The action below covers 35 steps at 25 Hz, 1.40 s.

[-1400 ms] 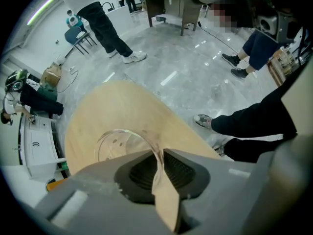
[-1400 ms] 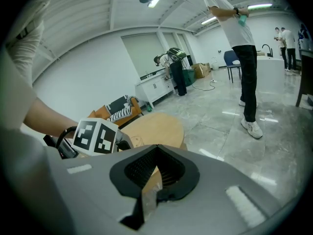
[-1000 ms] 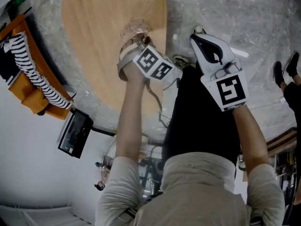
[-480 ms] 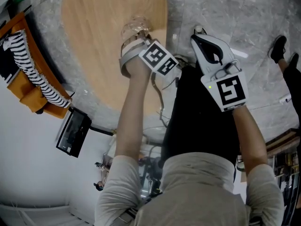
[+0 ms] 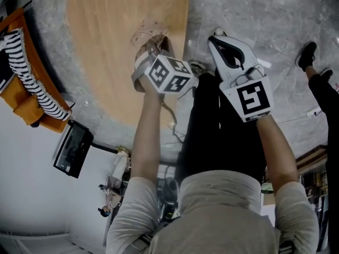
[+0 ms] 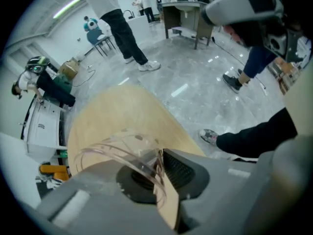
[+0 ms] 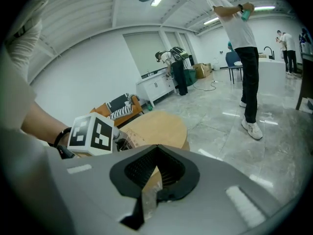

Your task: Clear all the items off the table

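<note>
Plainly, the left tongs (image 5: 154, 42) are clenched on a clear plastic cup (image 5: 146, 36). In the left gripper view its thin transparent wall (image 6: 120, 148) runs down between the two dark ribbed pads, which pinch it near the rim. The cup sits over the round wooden bench (image 5: 106, 46), close to the edge nearest the person. Whether its base touches the wood or hangs just above it cannot be made out.

The right tongs (image 5: 225, 38) are off the bench, over the grey marbled floor (image 5: 275, 15), with nothing in them. In the right gripper view (image 7: 156, 153) the pads are pressed together, with only a sliver of the bench top (image 7: 161, 124) showing past them.

As for writing, the only print in sight is the black-and-white square markers on the left cube (image 5: 168, 74) and the right cube (image 5: 246, 99) — blocky patterns, not words. The cup shows no legible label.

Beside the bench, a striped cloth (image 5: 32, 78) lies on an orange seat (image 5: 21, 102). A standing person (image 7: 242, 38) is farther off across the room.
</note>
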{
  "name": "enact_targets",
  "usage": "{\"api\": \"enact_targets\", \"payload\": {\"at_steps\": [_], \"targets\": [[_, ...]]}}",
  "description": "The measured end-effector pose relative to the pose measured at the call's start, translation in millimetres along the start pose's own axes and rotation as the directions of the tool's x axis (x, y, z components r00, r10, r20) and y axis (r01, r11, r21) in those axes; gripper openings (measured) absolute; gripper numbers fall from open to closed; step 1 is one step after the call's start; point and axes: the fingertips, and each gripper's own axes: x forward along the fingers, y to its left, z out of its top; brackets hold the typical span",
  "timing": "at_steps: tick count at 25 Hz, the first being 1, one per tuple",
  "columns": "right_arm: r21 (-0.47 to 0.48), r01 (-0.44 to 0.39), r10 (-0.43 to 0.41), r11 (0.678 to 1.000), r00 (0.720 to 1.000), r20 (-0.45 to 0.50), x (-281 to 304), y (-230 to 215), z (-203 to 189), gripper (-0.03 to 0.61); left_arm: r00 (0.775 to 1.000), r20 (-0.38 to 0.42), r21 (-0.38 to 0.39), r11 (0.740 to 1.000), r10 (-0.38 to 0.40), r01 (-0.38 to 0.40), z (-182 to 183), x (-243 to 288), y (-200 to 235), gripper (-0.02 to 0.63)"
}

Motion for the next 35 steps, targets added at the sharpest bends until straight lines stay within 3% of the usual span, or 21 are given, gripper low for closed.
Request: {"api": "enact_targets", "payload": {"at_steps": [7,13,17,27,35], "targets": [[-0.032,-0.021,0.022,0.999,1.000,0.012,9.9,20.1,9.1,0.007,0.982,0.181,-0.211,0.977,0.055,-0.015,22.3,-45.6,1.1,0.050],[-0.062,-0.025,0.028,0.998,0.998,0.049,9.3,46.8,19.5,0.006,0.946,0.301,-0.416,0.909,0.125,0.012,23.5,-95.3,-1.4,0.051],[-0.083,-0.034,0.040,0.996,0.996,0.076,10.7,65.9,29.4,0.006,0.919,0.353,-0.509,0.860,0.174,0.032,18.4,-123.9,7.3,0.051],[-0.160,-0.005,0.034,0.987,0.983,0.178,-18.5,114.4,86.2,0.006,0.863,0.414,-0.662,0.747,0.289,0.067,-4.8,-196.8,18.3,0.051],[-0.208,0.048,0.013,0.977,0.959,0.285,-69.0,141.7,142.7,0.006,0.801,0.476,-0.679,0.730,0.364,0.072,6.9,-275.7,19.9,0.051]]}}
